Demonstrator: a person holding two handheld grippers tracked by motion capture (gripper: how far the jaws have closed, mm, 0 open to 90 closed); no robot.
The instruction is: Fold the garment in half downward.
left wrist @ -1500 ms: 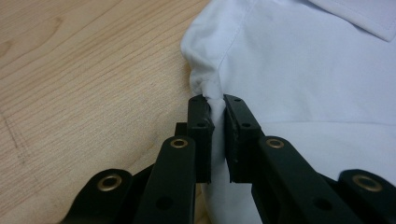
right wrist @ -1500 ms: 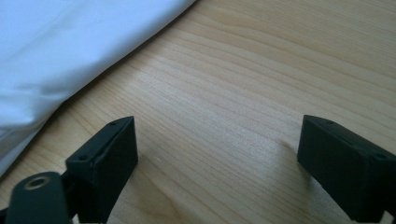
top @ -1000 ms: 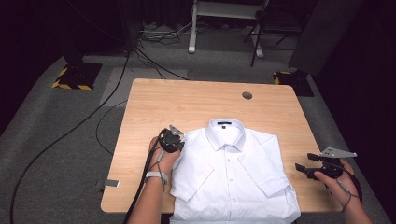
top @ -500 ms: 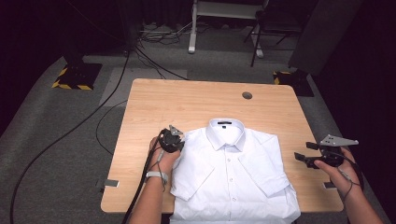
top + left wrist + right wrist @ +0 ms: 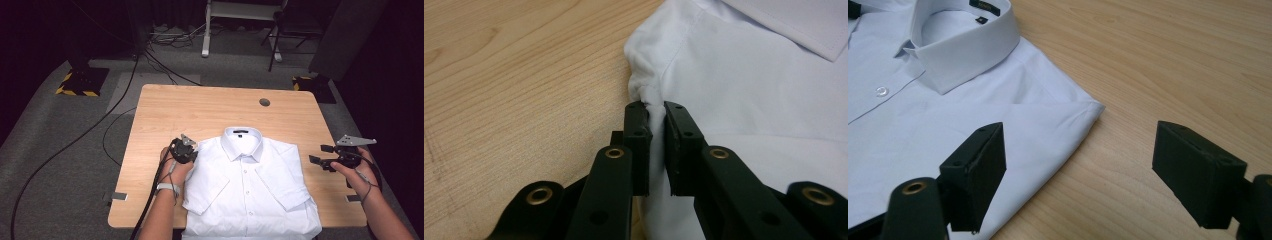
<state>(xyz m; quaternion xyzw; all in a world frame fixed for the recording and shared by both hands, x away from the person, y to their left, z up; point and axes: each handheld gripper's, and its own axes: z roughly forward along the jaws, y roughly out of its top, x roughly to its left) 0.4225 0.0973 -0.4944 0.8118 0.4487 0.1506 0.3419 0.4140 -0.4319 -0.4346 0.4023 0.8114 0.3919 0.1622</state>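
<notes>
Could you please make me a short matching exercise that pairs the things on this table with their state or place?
Things:
1. left hand-held gripper
2. right hand-held gripper
3. shirt
4. round hole

States or places:
A. lies flat, buttoned, sleeves folded in
B. open, beside the shirt's shoulder
C. in the table top, far side
D. shut on the shirt's shoulder edge

Pairs: 1-D, 2-B, 3-A, 4-C

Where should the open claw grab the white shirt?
Probably at the folded shoulder corner of the white dress shirt, coming in from the bare wooden table on that side. The corner sticks out flat past the collar, so the open right claw could slide over its edge. The left claw is pinching the other shoulder.
</notes>
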